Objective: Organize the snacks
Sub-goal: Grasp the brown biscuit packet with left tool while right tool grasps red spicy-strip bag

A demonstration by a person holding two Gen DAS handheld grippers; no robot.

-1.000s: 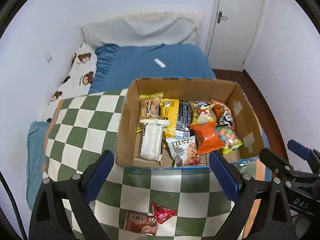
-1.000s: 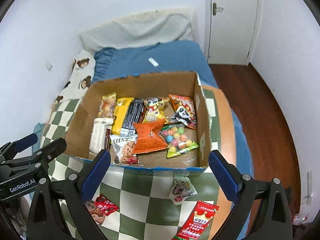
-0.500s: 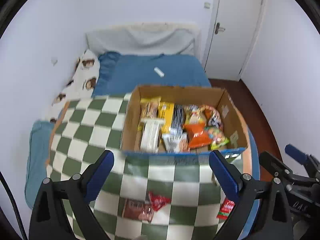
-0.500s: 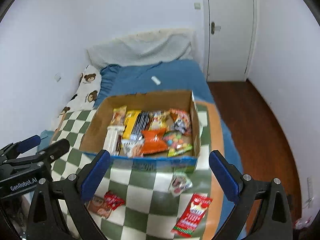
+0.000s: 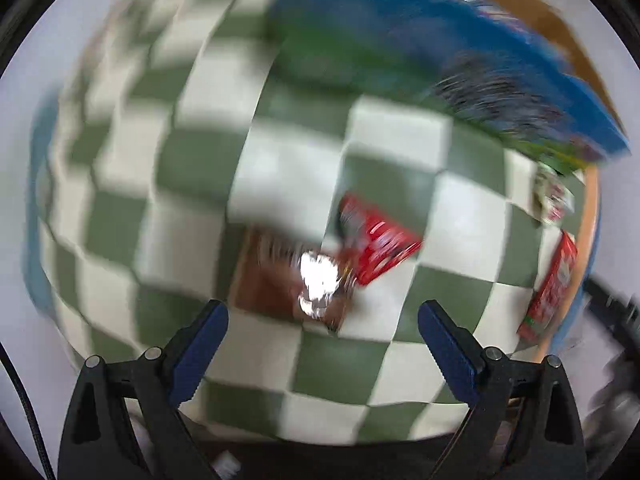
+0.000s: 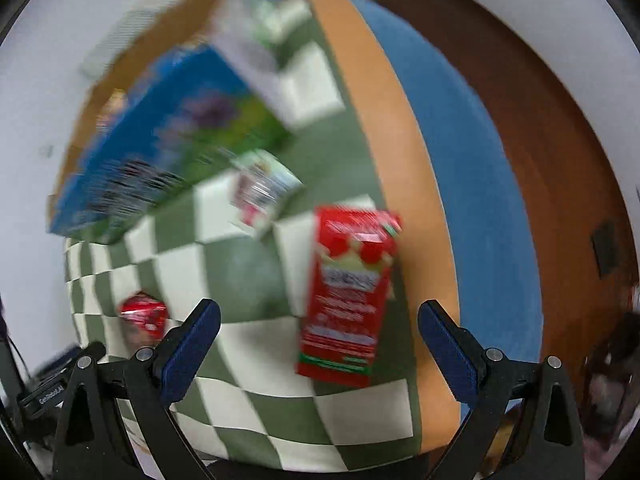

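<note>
Both pictures are blurred, so small details are not readable.

In the left wrist view, the left gripper (image 5: 322,332) with black arms and blue finger pads (image 5: 198,350) stands wide open and holds nothing. It hangs above the green and white checkered cloth (image 5: 192,168) that covers the bed. Just beyond the gap of the fingers lies a brown flat snack packet (image 5: 280,280) with a bright glare spot on it. Its right end touches, or lies under, a small red wrapped snack (image 5: 378,240); I cannot tell which of the two is on top. Behind them, toward the far edge of the cloth, is the blue printed front wall of the cardboard box (image 5: 440,52). Near the right edge of the cloth there is a small pale snack bag (image 5: 554,196), and below it a long red snack packet (image 5: 554,284).

In the right wrist view, the cardboard box (image 6: 160,132) stands at the far left of the cloth (image 6: 248,272), and the small red wrapped snack (image 6: 144,314) lies near the left finger. The right gripper (image 6: 320,340) is also wide open with nothing between its blue pads (image 6: 192,348). The small pale snack bag (image 6: 262,190) lies just in front of the right corner of the box. The long red snack packet (image 6: 348,296) lies flat between the two fingers, close to the orange border (image 6: 384,128) at the right edge of the cloth. Further right are the blue bed sheet (image 6: 472,168) and the dark wooden floor (image 6: 560,120).
</note>
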